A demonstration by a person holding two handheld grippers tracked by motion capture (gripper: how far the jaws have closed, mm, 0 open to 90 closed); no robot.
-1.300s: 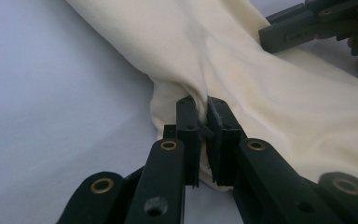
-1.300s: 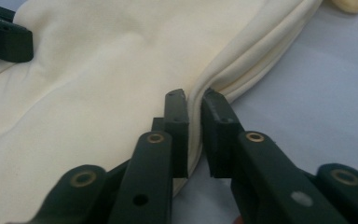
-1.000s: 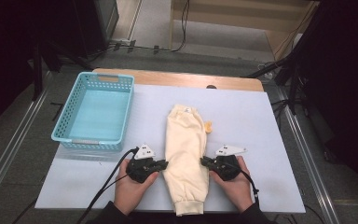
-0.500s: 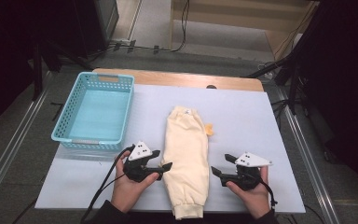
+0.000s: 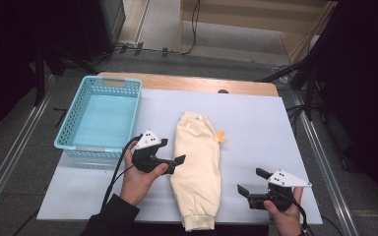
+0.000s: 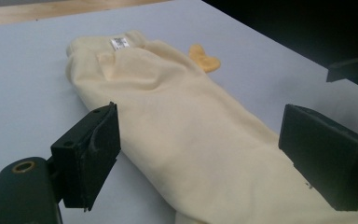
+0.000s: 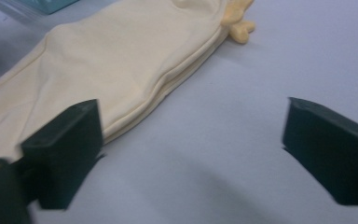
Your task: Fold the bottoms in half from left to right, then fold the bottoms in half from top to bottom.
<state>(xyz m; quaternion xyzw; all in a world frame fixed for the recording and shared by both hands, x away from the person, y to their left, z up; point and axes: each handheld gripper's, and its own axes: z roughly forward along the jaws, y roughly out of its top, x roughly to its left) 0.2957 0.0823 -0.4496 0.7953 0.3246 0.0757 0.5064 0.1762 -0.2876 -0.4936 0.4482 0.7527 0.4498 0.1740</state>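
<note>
Both claws, closed at the long sides of the folded cream garment (image 5: pixel 197 169) a second ago, have let go and drawn outward: the right claw (image 5: pixel 254 182) now sits well clear toward the near right corner of the surface (image 5: pixel 256 118), the left claw (image 5: pixel 171 151) has risen beside the cloth's left side, and the jaws of both have just been opening, with nothing pinched between them. High view: garment lying lengthwise at mid-surface, cuffed end at the near edge, a yellow scrap (image 5: pixel 220 136) peeking from under its right side; a turquoise basket (image 5: pixel 65 142) stands empty at the far left, judged the likely destination once folding is complete. Left gripper view: left claw (image 6: pixel 200 149) spread wide, framing the cloth (image 6: pixel 186 126) below without pressing it; white label (image 6: pixel 119 43) near the far end, yellow scrap (image 6: pixel 204 58) beyond. The other claw's jaw tip (image 6: pixel 349 69) shows at the right. Right gripper view: right claw (image 7: pixel 191 149) fully spread over bare surface (image 7: pixel 261 84), the garment's layered folded edge (image 7: pixel 121 60) just beside its left jaw, apart from it. Release on both sides suggests the fold is meant to settle flat before the next grasp.
</note>
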